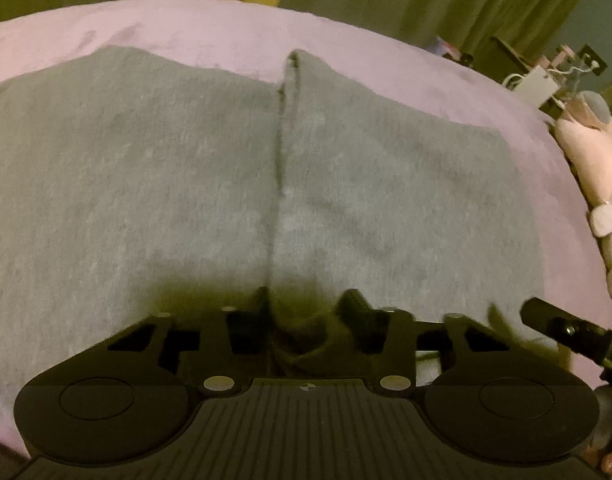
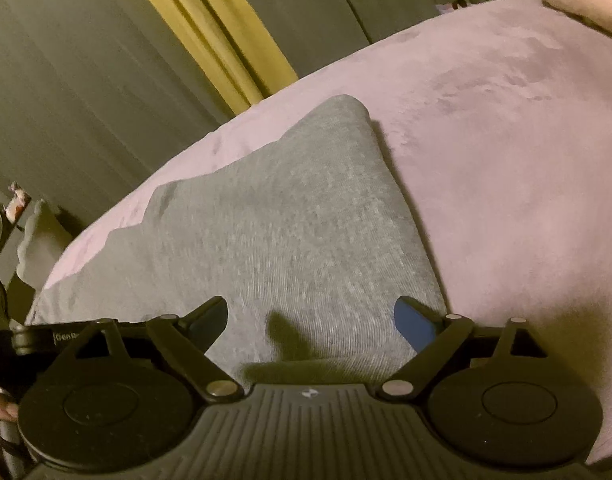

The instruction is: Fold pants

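Grey pants (image 1: 186, 184) lie flat on a pink blanket (image 1: 226, 28), a centre seam (image 1: 280, 168) running away from me. My left gripper (image 1: 306, 312) is at the pants' near edge, its jaws closed on a bunched fold of grey fabric. In the right wrist view the pants (image 2: 290, 224) show as a folded slab with a far corner. My right gripper (image 2: 311, 320) is open just above the pants' near right part, its blue-padded fingers (image 2: 415, 326) spread apart and empty. Its tip shows at the right in the left wrist view (image 1: 553, 320).
A pink plush toy (image 1: 589, 160) lies at the bed's right edge. Green and yellow curtains (image 2: 210, 32) hang behind the bed. A cluttered stand with a white box (image 1: 533, 84) is at the far right. The blanket (image 2: 505, 160) stretches right of the pants.
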Demonstrator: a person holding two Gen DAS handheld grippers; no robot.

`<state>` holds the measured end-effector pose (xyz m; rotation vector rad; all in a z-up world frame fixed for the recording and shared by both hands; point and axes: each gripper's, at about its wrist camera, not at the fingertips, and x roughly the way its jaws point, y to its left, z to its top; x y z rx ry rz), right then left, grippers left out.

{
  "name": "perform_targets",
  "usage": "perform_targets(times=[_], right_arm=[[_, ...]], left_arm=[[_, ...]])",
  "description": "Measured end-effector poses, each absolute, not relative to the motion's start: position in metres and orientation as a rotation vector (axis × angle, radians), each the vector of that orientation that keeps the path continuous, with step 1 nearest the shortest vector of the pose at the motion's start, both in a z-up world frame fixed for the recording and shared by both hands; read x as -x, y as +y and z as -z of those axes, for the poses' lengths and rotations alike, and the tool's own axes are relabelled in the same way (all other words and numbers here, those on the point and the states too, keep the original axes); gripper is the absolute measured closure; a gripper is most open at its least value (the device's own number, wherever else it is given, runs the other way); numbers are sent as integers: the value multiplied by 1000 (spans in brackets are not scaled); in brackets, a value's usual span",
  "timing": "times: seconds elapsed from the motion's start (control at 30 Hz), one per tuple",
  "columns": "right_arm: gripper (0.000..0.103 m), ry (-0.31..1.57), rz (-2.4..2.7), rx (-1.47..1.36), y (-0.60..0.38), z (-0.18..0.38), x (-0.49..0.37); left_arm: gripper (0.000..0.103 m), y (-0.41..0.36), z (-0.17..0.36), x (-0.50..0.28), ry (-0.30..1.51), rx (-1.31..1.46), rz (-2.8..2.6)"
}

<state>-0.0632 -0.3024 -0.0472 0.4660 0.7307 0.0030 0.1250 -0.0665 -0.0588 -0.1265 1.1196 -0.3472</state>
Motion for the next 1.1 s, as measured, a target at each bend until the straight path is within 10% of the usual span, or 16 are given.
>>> perform_targets(times=[0.1, 0.37, 0.5, 0.67, 1.1], right_arm=[[9, 732, -5, -453, -301, 48, 62], [7, 720, -15, -516, -309, 50, 62], [6, 711, -21, -512, -308, 50, 61], [6, 710, -23, -521, -309, 51, 61], [5, 744, 69, -483, -328, 32, 56]], left_arm=[[87, -53, 56, -127, 1129, 207, 338], [85, -14, 46, -123, 1126, 410, 429], [47, -29, 60, -130, 1183, 299, 450], [44, -32, 60, -157, 1147, 337, 455], [71, -36, 64, -187, 1127, 454, 553]])
